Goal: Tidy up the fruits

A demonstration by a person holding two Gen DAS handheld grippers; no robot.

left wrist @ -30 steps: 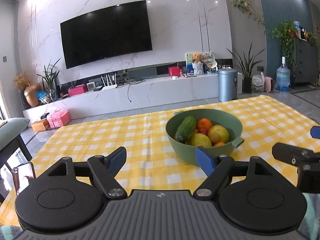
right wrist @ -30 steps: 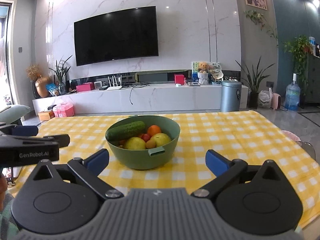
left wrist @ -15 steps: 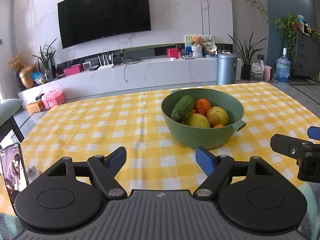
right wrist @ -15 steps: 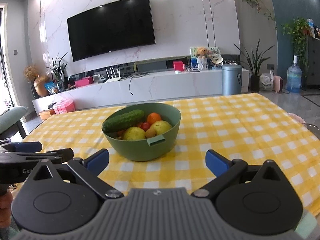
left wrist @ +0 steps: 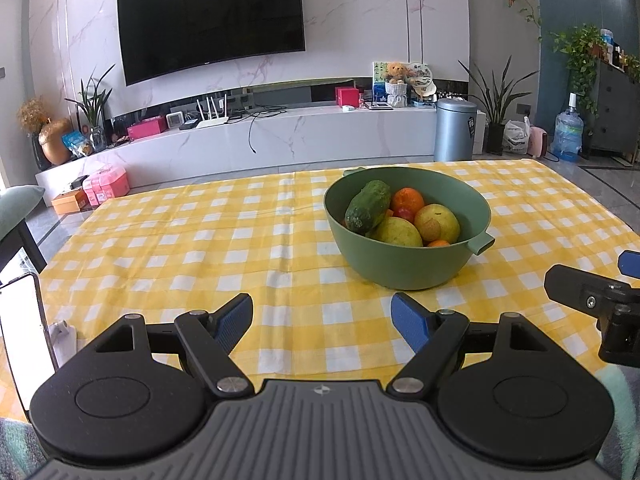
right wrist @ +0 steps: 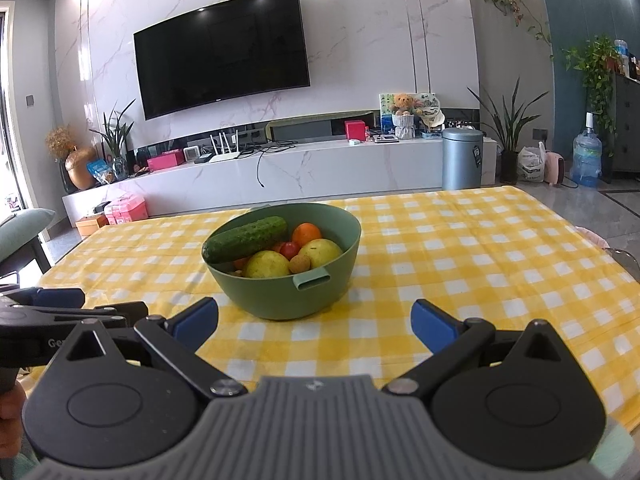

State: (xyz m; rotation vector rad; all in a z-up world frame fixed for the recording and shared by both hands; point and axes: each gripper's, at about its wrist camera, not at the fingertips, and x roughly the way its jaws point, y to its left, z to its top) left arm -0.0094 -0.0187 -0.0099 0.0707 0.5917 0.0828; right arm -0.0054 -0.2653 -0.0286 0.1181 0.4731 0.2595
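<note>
A green bowl [left wrist: 408, 268] [right wrist: 280, 300] stands on the yellow checked tablecloth [left wrist: 200, 248] [right wrist: 480, 256]. Inside it lie a cucumber [left wrist: 368, 207] [right wrist: 245, 239], an orange [left wrist: 407, 200] [right wrist: 306, 234], yellow-green fruits [left wrist: 437, 222] [right wrist: 267, 265], a small red fruit [right wrist: 289, 249] and a small tan one [right wrist: 300, 265]. My left gripper [left wrist: 322, 320] is open and empty, short of the bowl, which sits ahead and slightly right. My right gripper [right wrist: 315, 320] is open and empty just in front of the bowl. Each gripper shows at the other view's edge.
A phone on a stand [left wrist: 24, 328] sits at the table's left edge. Beyond the table are a white TV bench [left wrist: 260, 140], a wall TV [left wrist: 208, 20], a grey bin [left wrist: 455, 128], plants and a water bottle [left wrist: 567, 136]. A hand [right wrist: 10, 408] holds the left gripper.
Both grippers have come forward and lower toward the bowl, which now looks larger and nearer. Jaws stayed open and the fruit has not moved.
</note>
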